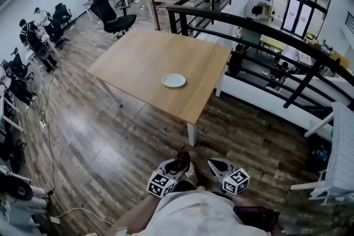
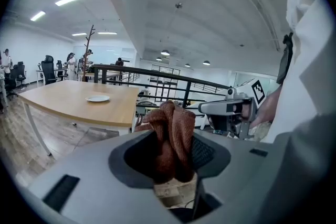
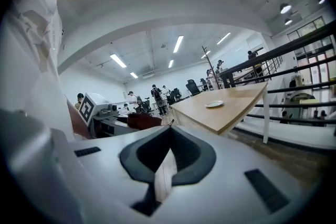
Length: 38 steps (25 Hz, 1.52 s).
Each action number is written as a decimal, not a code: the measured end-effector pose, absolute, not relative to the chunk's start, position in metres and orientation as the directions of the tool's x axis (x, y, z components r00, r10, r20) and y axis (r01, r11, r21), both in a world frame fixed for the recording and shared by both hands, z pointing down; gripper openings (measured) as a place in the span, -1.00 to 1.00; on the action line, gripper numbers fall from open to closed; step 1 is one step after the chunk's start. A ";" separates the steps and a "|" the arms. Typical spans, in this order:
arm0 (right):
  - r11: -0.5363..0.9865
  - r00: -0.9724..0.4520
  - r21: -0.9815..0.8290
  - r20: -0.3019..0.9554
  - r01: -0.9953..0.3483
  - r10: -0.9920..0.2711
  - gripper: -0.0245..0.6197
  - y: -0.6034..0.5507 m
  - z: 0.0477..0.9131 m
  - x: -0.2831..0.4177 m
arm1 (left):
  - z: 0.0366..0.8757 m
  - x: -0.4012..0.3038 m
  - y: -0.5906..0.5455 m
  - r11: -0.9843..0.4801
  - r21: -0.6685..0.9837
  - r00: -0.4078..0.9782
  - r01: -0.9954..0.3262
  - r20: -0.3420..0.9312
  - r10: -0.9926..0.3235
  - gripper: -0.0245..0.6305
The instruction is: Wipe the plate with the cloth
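The left hand-held gripper (image 2: 171, 161) is clamped on the rust-brown cloth (image 2: 170, 126). The cloth bunches above the jaws and hides their tips. The right hand-held gripper (image 3: 167, 157) has its jaws drawn together on nothing. The white plate (image 1: 173, 80) lies on the wooden surface (image 1: 141, 61), well apart from both. In the head view, the person's body cuts off the rear of both.

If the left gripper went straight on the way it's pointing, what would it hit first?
Probably the near edge of the table, cloth first; depth is unclear, and it may pass the corner toward the railing.
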State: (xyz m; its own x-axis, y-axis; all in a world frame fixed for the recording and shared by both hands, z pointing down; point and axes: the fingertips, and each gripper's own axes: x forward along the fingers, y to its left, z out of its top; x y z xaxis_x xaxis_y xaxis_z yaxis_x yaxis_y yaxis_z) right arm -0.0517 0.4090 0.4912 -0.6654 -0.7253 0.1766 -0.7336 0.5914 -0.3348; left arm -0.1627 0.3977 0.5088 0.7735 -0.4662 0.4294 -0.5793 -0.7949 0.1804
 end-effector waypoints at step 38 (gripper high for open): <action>0.506 -0.605 -0.352 0.278 -0.787 -0.746 -0.88 0.264 0.501 0.019 | 0.514 -0.101 0.243 -0.795 0.236 0.796 -0.559 0.423 -0.434 -0.41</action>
State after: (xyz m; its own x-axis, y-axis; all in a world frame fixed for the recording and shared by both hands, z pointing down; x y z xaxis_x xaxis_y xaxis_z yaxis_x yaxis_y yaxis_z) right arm 0.0188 0.2638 0.5006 -0.6047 -0.7462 0.2785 -0.7871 0.5064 -0.3523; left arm -0.1011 0.2431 0.5143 0.7957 -0.4336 0.4229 -0.5587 -0.7951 0.2360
